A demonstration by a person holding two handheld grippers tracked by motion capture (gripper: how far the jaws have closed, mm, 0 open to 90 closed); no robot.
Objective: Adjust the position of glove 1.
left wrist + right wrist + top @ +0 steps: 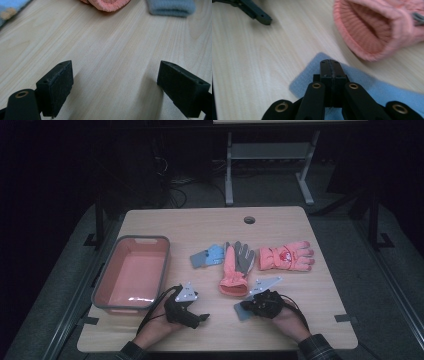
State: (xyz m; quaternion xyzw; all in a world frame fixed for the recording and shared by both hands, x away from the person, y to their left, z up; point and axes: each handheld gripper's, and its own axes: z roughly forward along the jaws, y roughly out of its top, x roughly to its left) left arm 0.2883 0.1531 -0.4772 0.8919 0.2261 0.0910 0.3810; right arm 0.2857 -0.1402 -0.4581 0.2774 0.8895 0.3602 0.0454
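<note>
Dark floor surrounds the pale wooden table (310, 285). Left of the left gripper (197, 318) sits a pink tub (131, 270), probably waiting for the gloves. Ahead of both tongs lie a pink-and-grey glove (235, 270), a pink mitten (286, 256) and a blue glove (207, 255). Left jaws stand wide apart over bare wood. The right gripper (329, 67) rests pressed together atop a blue-grey cloth (312, 77), seemingly gripping nothing.

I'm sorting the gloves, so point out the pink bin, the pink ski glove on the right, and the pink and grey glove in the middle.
pink bin (163, 265), high view, its right wall.
pink ski glove (285, 256), high view, its palm.
pink and grey glove (235, 282), high view, its cuff.
</note>
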